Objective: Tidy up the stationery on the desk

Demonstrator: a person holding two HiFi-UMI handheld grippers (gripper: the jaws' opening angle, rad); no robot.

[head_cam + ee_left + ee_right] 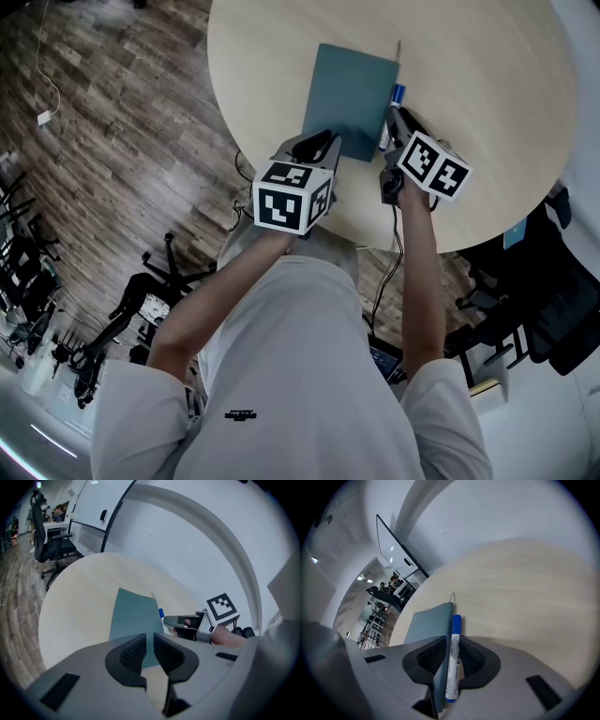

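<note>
The teal notebook [352, 98] lies flat on the round, pale table [487, 84], on its near side, with a thin ribbon sticking out past its far edge. To the left, the table ends over dark wood flooring [112, 112].

My left gripper [319, 145] hangs at the notebook's near-left corner. In the left gripper view its two ribbed pads stand close together with a narrow gap. Nothing sits in the gap, and the teal cover shows through it.

The marker [397, 94] has a white body and a blue cap. It lies just beside the notebook's right edge and parallel to it, with the cap pointing to the far side.

My right gripper [392, 127] is set over that edge. In the right gripper view the marker runs lengthwise between the jaws and they have closed in on it. The right pad [472, 657] is against the white barrel. The notebook's edge stands between the barrel and the left pad.

Far right, the table is bare up to the white wall.
</note>
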